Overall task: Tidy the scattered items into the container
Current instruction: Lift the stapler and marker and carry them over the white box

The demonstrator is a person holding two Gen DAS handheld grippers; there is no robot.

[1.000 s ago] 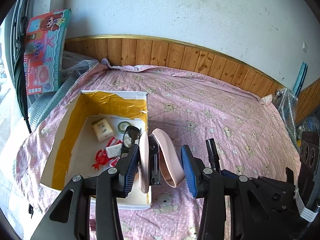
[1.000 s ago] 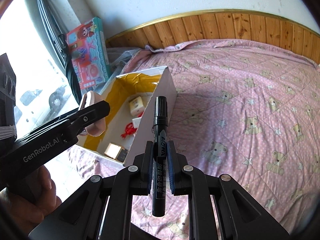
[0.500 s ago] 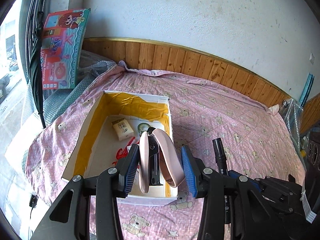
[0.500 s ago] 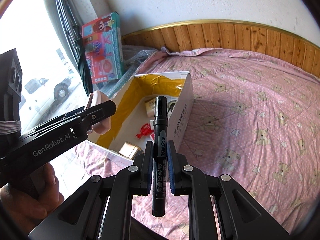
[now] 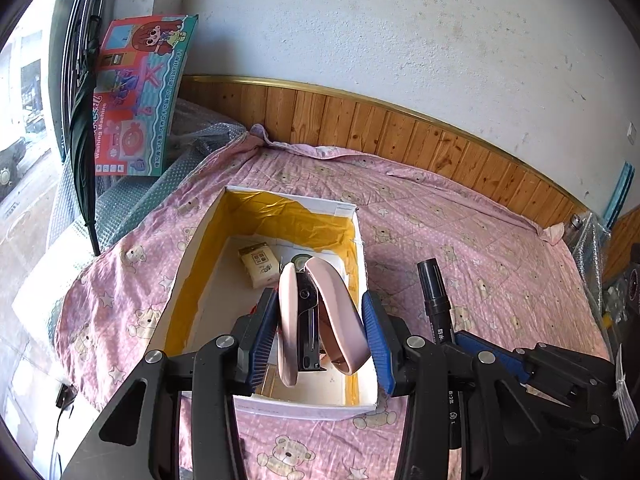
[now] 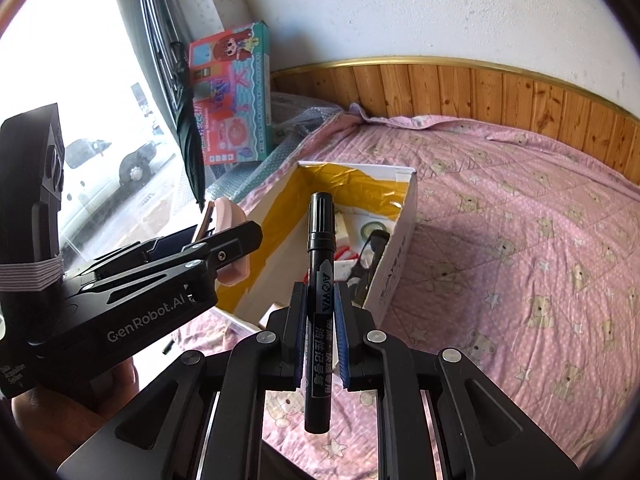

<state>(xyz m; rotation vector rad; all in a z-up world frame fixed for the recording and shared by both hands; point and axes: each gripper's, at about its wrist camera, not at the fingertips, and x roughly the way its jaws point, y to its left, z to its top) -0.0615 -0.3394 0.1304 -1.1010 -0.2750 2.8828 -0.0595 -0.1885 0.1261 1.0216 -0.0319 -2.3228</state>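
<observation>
The left gripper (image 5: 320, 332) clasped a pink stapler (image 5: 316, 320) at centre frame, hiding much of the box (image 5: 360, 240) floor behind it. The right gripper (image 6: 320, 320) pinched a black marker (image 6: 319, 280) upright; the box's small contents were hard to make out.

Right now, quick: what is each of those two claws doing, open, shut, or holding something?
Left gripper: shut on the pink stapler, above the box.
Right gripper: shut on the black marker.
</observation>
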